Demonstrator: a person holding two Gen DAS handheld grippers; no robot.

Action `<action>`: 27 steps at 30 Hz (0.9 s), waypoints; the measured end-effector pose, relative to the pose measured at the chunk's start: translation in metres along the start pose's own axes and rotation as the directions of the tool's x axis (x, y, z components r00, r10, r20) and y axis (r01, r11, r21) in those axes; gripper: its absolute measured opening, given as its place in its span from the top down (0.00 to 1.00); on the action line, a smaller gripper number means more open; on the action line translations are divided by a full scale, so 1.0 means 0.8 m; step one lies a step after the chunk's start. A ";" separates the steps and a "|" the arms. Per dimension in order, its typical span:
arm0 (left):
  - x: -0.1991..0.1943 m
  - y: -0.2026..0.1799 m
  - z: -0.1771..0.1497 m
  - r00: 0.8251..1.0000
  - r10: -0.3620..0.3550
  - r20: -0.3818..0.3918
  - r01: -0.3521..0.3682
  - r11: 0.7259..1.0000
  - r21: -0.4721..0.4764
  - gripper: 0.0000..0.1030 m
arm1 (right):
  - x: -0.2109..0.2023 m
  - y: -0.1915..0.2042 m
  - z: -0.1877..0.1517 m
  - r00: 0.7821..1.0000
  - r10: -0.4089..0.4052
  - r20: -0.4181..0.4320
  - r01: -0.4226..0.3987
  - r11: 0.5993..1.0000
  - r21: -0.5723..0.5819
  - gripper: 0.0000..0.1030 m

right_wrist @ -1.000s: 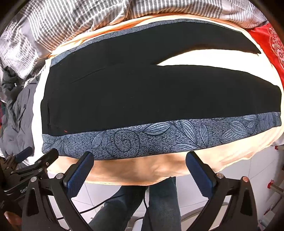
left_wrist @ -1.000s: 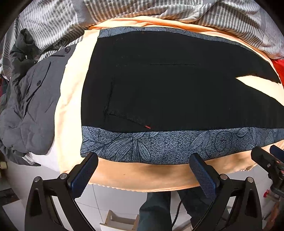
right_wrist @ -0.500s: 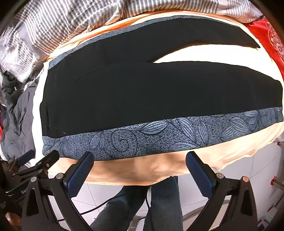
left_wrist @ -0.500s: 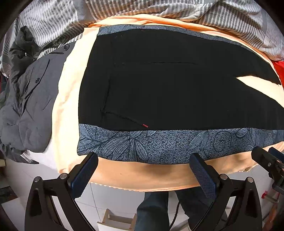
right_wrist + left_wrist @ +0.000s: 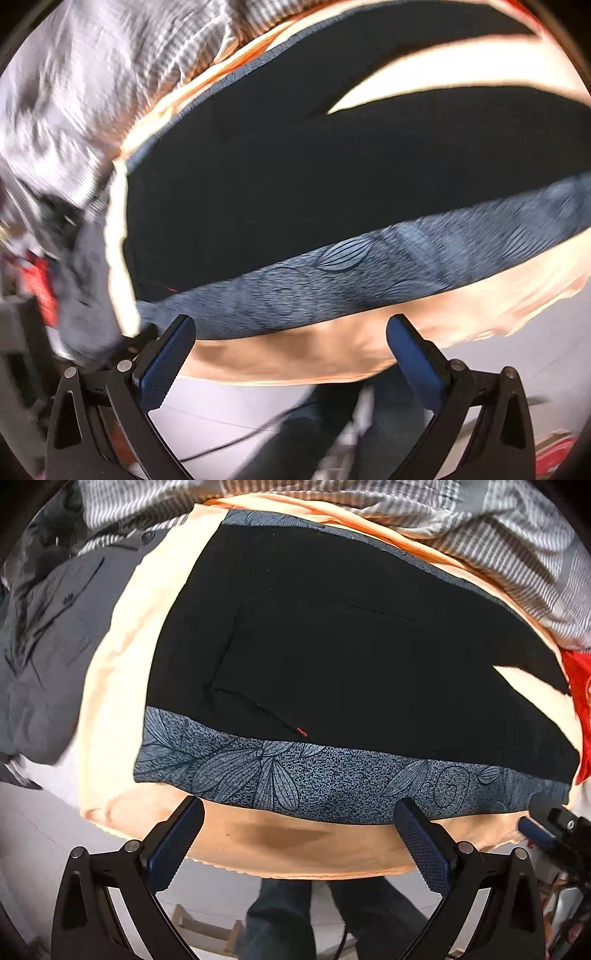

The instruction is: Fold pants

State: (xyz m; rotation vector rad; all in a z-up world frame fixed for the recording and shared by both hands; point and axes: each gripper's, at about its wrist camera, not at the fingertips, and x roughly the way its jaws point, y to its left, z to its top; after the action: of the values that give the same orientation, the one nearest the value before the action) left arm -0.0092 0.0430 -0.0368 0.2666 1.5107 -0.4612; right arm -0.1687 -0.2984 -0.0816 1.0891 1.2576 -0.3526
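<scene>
Black pants (image 5: pixel 332 657) lie spread flat on a peach sheet (image 5: pixel 122 664), waist at the left, legs splitting toward the right. A blue-grey leaf-print stripe (image 5: pixel 295 779) runs along their near side. My left gripper (image 5: pixel 299 834) hovers open just off the bed's near edge, in front of that stripe near the waist, holding nothing. In the blurred right wrist view the pants (image 5: pixel 332 177) and stripe (image 5: pixel 369 269) fill the frame, and my right gripper (image 5: pixel 291 350) stands open off the near edge, empty.
A grey jacket (image 5: pixel 44 646) lies heaped left of the pants. A striped duvet (image 5: pixel 498 542) is bunched along the far side, and red cloth (image 5: pixel 580 709) shows at the right. A person's legs (image 5: pixel 332 915) stand below the bed edge over pale floor tiles.
Both grippers have moved closer to the bed's near edge and tilted. The right view has swung sharply and blurred. Both stay open, and the pants have not moved.
</scene>
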 end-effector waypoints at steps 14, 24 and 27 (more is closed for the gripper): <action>0.042 0.013 -0.025 0.985 -0.160 -0.061 0.158 0.987 -0.028 0.00 | 0.103 -0.095 -0.032 0.873 0.487 0.029 -0.469 0.822 0.323 0.28; 0.062 0.030 -0.028 0.964 -0.251 -0.093 0.240 0.964 -0.113 0.00 | 0.143 -0.105 -0.022 0.725 0.677 0.130 -0.665 0.637 0.390 0.30; 0.064 0.040 -0.030 0.950 -0.302 -0.083 0.285 0.943 -0.170 0.00 | 0.138 -0.089 -0.012 0.695 0.706 0.140 -0.694 0.606 0.390 0.38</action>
State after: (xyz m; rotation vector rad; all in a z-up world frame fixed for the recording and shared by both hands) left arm -0.0163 0.0756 -0.0922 -0.0612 1.6924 -0.5685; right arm -0.1904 -0.2892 -0.2112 1.8757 0.6801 0.0177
